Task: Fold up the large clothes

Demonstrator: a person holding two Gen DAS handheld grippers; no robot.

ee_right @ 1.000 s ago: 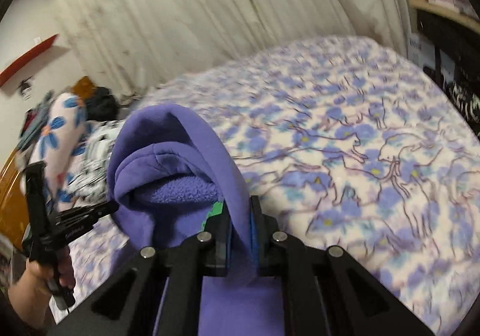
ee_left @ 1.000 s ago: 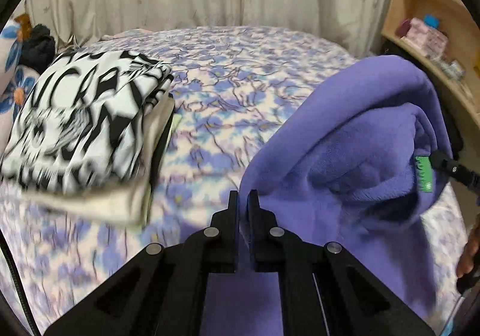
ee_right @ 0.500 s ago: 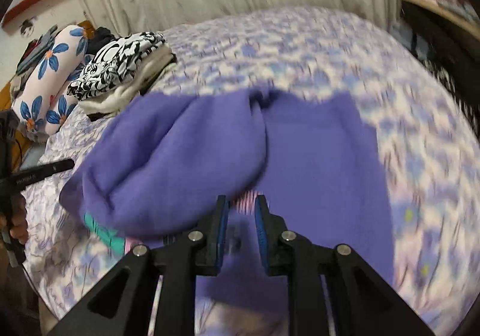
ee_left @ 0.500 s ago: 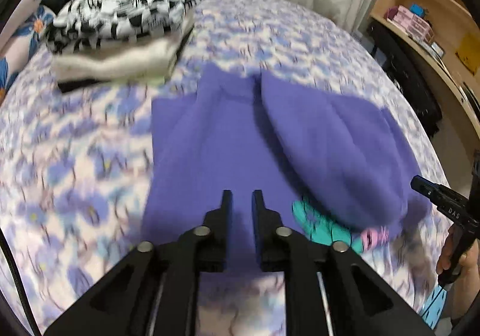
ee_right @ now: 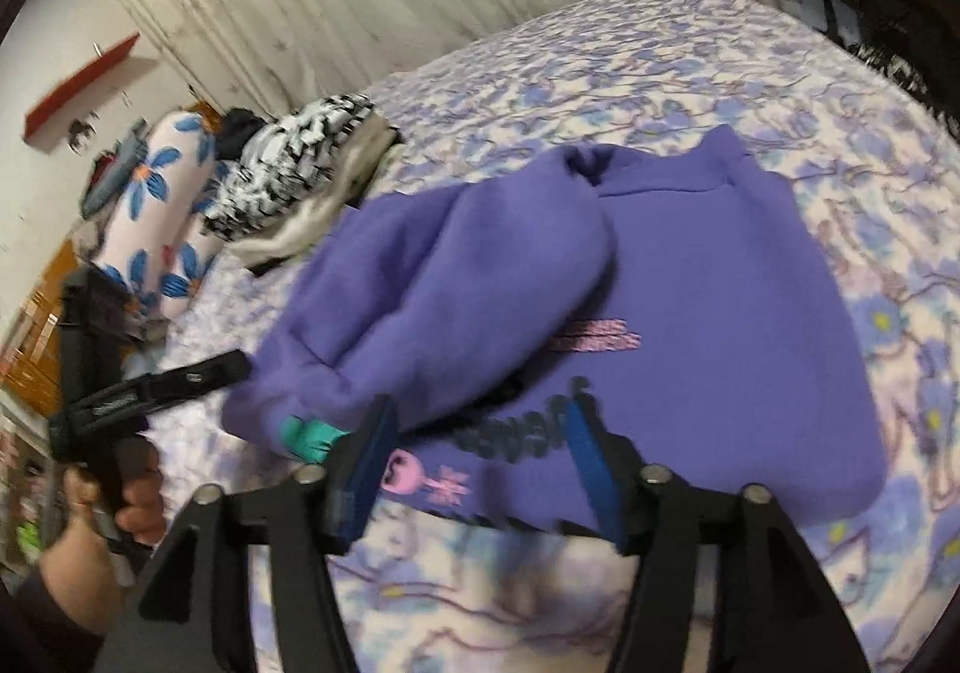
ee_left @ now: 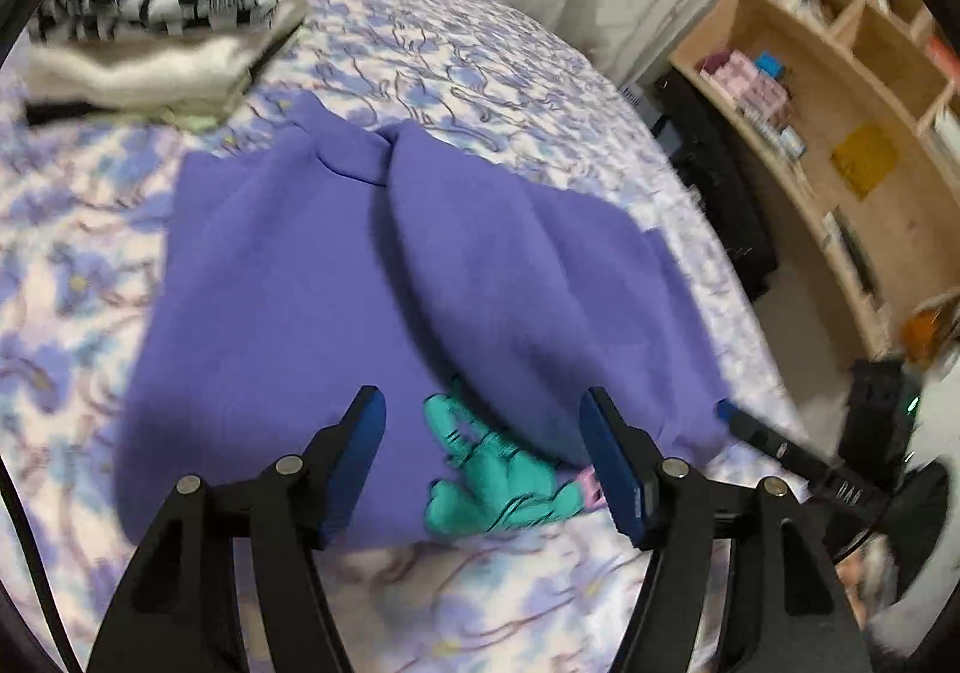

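Purple hoodie [ee_left: 288, 277] lies flat on the bed [ee_left: 510, 90], chest print up, hood flopped forward over the upper body, near edge just under both grippers. Left gripper [ee_left: 483, 463]: jaws wide, just been opening, nothing pinched, cloth only lies below the gap. Right gripper [ee_right: 474, 460]: jaws wide too, just been opening, nothing between the pads. Fabric looks thick fleece, soft, floppy, matte, likely somewhat heavy for cloth; should grip well, not slippery, but bulky folds will spring and sag. Best hold: pinch single edges at hem corners or shoulder seams, not the thick hood roll. Teal and pink print [ee_left: 498, 481] near the front. Folded stack [ee_left: 168, 12], black-white patterned on top, sits apart at the bed's far side.
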